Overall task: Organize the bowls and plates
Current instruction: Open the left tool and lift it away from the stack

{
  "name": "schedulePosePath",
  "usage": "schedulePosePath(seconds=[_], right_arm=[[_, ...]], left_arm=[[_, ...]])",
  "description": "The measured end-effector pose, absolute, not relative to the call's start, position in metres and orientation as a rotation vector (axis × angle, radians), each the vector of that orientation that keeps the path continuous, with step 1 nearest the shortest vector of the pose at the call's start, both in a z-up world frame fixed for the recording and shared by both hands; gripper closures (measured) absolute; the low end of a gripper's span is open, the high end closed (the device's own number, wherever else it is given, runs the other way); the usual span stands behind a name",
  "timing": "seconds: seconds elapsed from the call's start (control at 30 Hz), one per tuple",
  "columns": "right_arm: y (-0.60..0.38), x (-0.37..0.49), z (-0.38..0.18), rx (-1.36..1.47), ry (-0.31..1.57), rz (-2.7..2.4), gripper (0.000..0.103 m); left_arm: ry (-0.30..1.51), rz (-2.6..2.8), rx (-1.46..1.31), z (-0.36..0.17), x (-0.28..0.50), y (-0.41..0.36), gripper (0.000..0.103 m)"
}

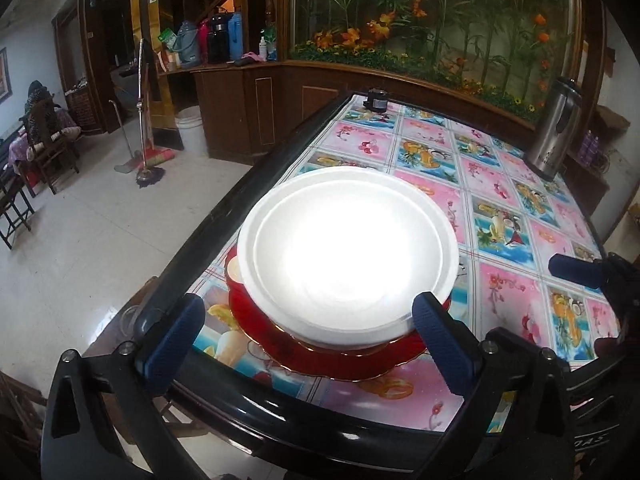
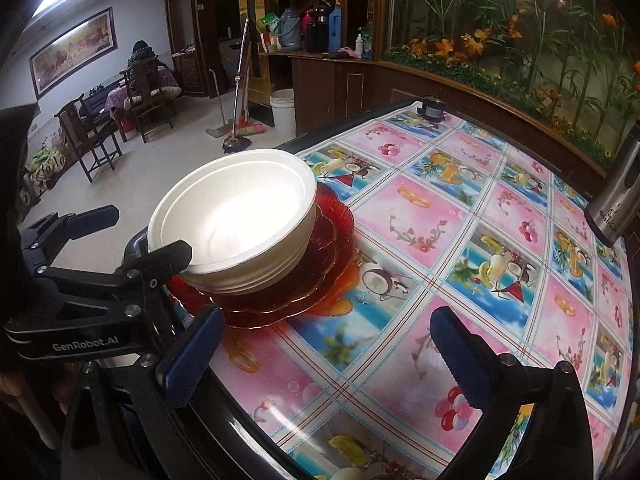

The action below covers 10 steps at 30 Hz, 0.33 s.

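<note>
The white bowls [image 2: 236,220] sit nested on the red plates [image 2: 320,280] near the bench [image 1: 500,216] corner, so the stacking looks finished. Left gripper [image 1: 316,340] and right gripper [image 2: 328,356] both hang with jaws wide, holding nothing.

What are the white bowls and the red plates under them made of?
White bowls: probably foam or moulded paper pulp; matte, thick soft rims, ribbed sides, no glassy shine.
Red plates: probably glass, maybe clear plastic; see-through red, glossy, scalloped edges that catch the light, and the tablecloth shows through them.
</note>
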State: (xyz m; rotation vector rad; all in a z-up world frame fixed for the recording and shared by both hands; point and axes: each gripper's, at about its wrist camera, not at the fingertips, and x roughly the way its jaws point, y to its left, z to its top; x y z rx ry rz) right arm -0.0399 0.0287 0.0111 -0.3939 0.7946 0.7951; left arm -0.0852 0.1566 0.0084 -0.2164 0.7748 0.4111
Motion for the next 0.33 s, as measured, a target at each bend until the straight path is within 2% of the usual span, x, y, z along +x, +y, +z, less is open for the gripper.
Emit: schedulePosePath(seconds=[0.33], right_arm=[[0.0346,-0.0390,0.0089,-0.395,0.800,0.804,0.000]], left_arm=[[0.764,0.429,-0.206,0.0088,-0.0845,0.1591,0.000]])
